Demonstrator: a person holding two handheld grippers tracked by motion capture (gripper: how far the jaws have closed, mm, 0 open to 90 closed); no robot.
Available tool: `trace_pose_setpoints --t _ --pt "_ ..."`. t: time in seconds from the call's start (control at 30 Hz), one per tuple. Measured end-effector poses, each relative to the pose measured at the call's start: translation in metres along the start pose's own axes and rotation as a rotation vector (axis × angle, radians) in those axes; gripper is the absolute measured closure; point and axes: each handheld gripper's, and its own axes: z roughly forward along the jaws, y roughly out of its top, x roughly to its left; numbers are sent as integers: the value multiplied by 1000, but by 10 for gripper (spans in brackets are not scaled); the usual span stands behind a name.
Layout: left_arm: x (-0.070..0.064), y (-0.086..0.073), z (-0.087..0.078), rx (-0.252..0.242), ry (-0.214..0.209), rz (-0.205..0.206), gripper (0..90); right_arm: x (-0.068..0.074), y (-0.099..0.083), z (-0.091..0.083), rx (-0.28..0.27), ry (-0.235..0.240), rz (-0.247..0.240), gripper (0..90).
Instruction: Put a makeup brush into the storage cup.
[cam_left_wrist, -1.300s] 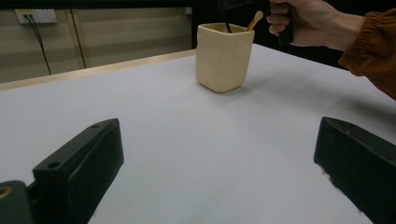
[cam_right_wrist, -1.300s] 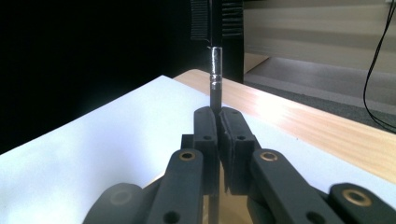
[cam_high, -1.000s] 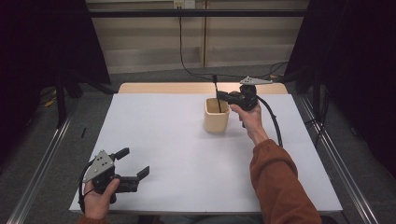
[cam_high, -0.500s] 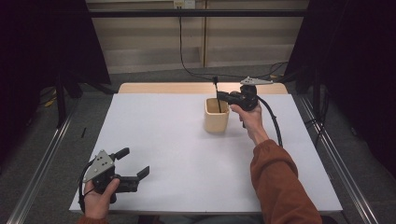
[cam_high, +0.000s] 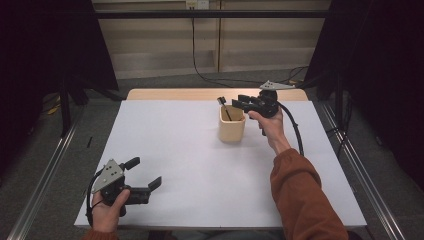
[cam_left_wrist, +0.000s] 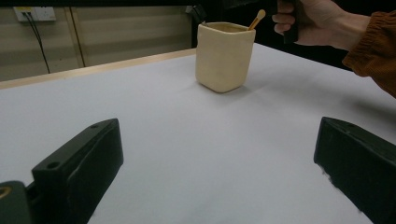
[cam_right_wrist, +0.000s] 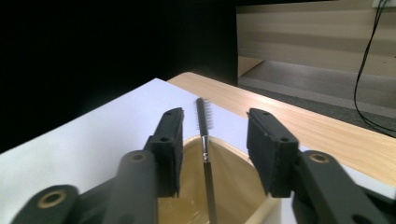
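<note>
A cream cup (cam_high: 231, 127) stands on the white table (cam_high: 190, 165) toward its far right. A thin brush with a dark bristled head (cam_high: 221, 101) leans in the cup, tipped left. My right gripper (cam_high: 239, 105) hovers just over the cup's right rim and is open. In the right gripper view its fingers (cam_right_wrist: 168, 140) stand either side of the brush (cam_right_wrist: 204, 140) without touching it, above the cup (cam_right_wrist: 229, 156). My left gripper (cam_high: 146, 172) rests open at the near left corner, with nothing between its fingers (cam_left_wrist: 88, 154). It faces the cup (cam_left_wrist: 223, 56), where a wood-coloured stick end (cam_left_wrist: 258, 17) pokes above the rim.
A bare wooden strip (cam_high: 170, 94) runs along the table's far edge. Metal rails (cam_high: 45, 170) flank both sides, and cables (cam_high: 210, 75) lie on the floor beyond. The right forearm in an orange sleeve (cam_high: 300, 195) crosses the near right of the table.
The brush, upright and higher beside the right gripper earlier, now sits lower and leans left in the cup. The left gripper has barely moved.
</note>
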Motion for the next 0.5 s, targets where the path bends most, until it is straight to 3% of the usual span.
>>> trace_pose_setpoints --t 0.4,0.5 --pt "2 0 4 10 -4 -4 16 0 1 0 13 -15 12 170" --pt "1 1 4 9 -11 -2 16 1 1 -1 18 -37 12 81"
